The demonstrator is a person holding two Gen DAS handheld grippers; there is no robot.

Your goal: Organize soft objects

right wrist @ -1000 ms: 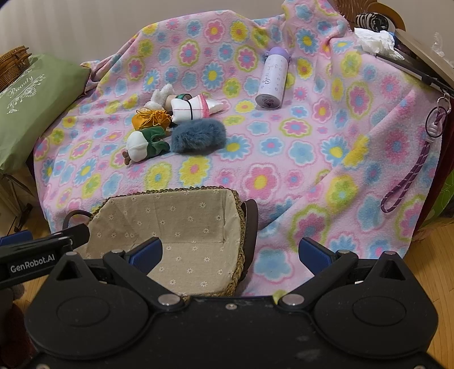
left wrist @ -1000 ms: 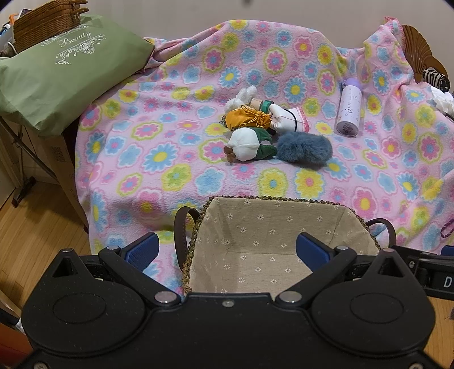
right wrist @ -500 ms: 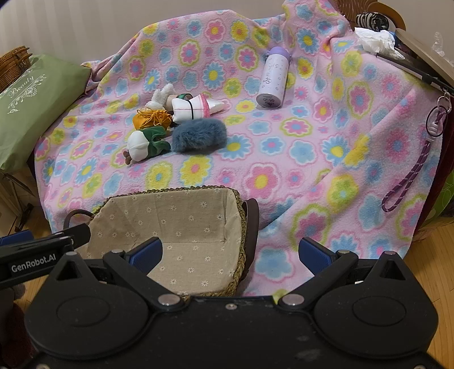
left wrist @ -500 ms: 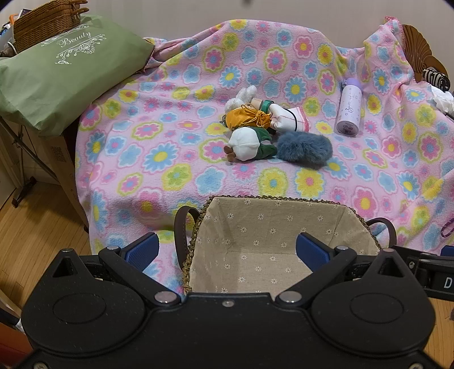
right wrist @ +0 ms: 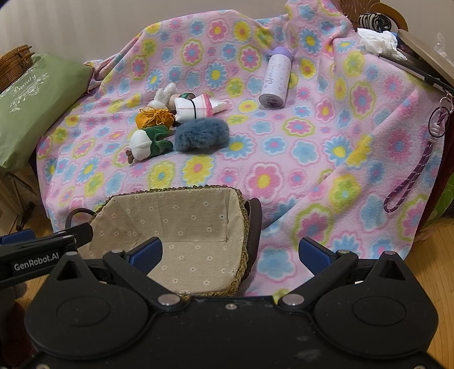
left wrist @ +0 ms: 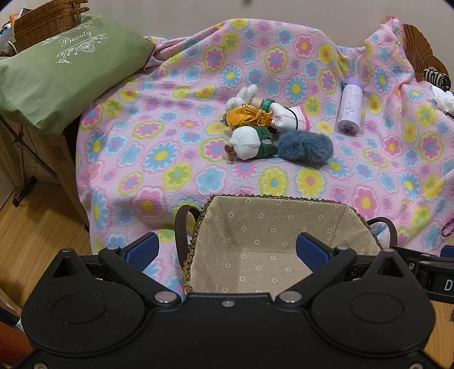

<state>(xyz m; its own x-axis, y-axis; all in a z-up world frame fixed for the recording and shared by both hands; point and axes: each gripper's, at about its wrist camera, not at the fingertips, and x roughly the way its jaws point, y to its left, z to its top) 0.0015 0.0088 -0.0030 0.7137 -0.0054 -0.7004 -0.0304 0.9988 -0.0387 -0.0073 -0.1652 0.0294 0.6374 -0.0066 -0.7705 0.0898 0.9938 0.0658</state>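
Toys lay clustered mid-blanket (left wrist: 159, 153), well beyond both grippers. Going left to right in the left wrist view: a green cushion (left wrist: 65, 76) sat off the blanket's left edge with a wicker hamper (left wrist: 45, 22) behind it; then came the cluster, with a white bunny (left wrist: 244, 96) at the back, an orange pouch (left wrist: 247, 117) touching it in front, a white-and-green plush (left wrist: 248, 142) nearest the camera, a white doll (left wrist: 286, 117) to the right of the pouch, and a blue fluffy ball (left wrist: 305, 147) touching the plush's right end. A lilac bottle (left wrist: 350, 106) lay apart on the right, on its side.

A lined basket (left wrist: 272, 227) stood at the blanket's near edge, with nothing visible in it. The left gripper (left wrist: 227, 249) hovered level over its left rim, its fingers spread wide and gripping nothing, one blue pad outside the basket and the other above the inside. The right gripper (right wrist: 231, 252) hung beside it, level and pointing forward, over the basket's right rim, fingers (right wrist: 313, 252) likewise spread and bare. A purple strap (right wrist: 411, 181) hung at the far right.
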